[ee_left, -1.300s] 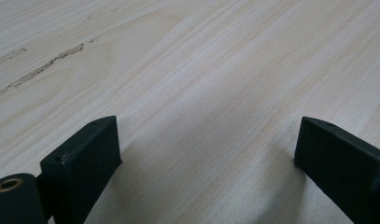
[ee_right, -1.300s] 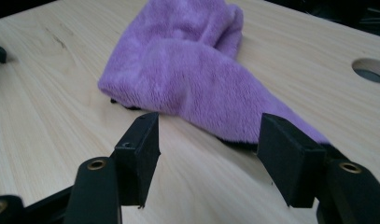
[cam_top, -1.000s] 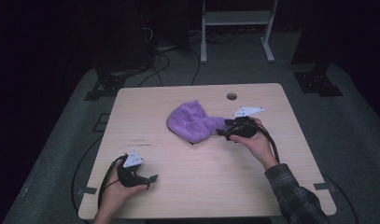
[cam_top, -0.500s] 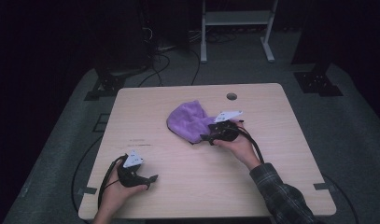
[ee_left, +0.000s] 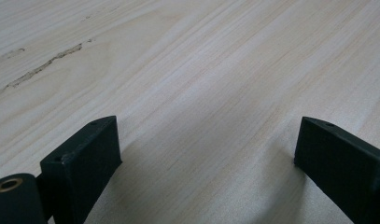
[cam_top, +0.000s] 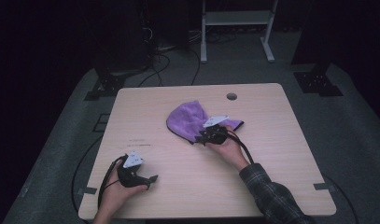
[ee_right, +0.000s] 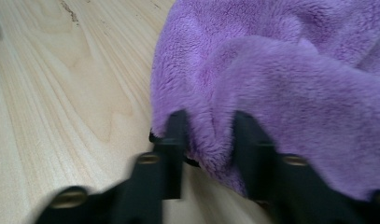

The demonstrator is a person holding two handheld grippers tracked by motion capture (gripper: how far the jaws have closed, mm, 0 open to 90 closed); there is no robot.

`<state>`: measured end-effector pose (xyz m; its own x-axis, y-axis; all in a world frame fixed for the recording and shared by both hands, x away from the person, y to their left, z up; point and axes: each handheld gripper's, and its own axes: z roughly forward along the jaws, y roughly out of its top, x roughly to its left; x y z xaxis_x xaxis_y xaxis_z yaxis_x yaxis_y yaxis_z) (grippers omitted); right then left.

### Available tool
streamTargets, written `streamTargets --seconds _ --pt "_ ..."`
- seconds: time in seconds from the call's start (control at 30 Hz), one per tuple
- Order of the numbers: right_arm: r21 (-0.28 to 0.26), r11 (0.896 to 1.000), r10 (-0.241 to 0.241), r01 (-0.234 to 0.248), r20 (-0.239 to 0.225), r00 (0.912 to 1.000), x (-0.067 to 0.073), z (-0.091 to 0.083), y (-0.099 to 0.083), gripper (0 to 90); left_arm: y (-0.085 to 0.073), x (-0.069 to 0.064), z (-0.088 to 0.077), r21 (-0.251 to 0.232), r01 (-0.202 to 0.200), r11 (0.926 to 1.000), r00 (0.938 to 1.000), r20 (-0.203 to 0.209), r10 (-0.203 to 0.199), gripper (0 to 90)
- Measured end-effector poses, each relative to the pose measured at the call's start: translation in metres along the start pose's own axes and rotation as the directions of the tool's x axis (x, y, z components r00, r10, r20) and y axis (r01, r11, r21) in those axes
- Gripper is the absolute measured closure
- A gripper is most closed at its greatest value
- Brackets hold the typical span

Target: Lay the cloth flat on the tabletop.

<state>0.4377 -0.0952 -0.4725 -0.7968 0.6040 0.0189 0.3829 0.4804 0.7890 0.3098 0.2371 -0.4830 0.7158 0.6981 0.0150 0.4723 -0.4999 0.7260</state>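
A crumpled purple cloth (cam_top: 185,122) lies on the light wooden table (cam_top: 276,154), a little behind its middle. My right gripper (cam_top: 200,138) is at the cloth's near edge, pointing left. Its jaws have just been closing, and in the right gripper view they (ee_right: 208,135) pinch a fluffy fold of the cloth (ee_right: 281,70) between them. My left gripper (cam_top: 152,179) rests near the table's front left, held by a hand. In the left gripper view its jaws (ee_left: 206,149) stand wide open over bare wood with nothing between them.
A small round hole (cam_top: 231,96) sits in the tabletop near the back edge. A scuff mark (cam_top: 137,142) marks the wood left of centre. Cables (cam_top: 173,51) and a white stand's legs (cam_top: 204,42) are on the floor behind the table.
My right gripper has moved left and down to the cloth's near edge and its jaws have closed on a fold. The left gripper has kept still.
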Motion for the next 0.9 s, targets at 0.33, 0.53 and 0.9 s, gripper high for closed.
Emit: streamTargets --seconds 0.33,0.53,0.9 --pt "-0.028 0.998 0.050 -0.051 -0.019 0.9985 -0.006 -0.025 0.004 82.7 0.000 0.000 0.000 0.001 -0.001 1.0000 1.0000 0.000 0.001 6.0" --pt "-0.063 0.997 0.050 -0.052 -0.024 0.9984 -0.006 -0.053 0.006 83.3 0.000 0.000 0.000 0.001 0.000 1.0000 1.0000 -0.001 0.000 6.0" --pt "-0.132 0.988 0.081 -0.079 0.005 0.9967 -0.016 -0.112 -0.007 83.7 0.000 0.000 0.000 0.002 -0.003 1.0000 1.0000 -0.001 0.003 6.0"
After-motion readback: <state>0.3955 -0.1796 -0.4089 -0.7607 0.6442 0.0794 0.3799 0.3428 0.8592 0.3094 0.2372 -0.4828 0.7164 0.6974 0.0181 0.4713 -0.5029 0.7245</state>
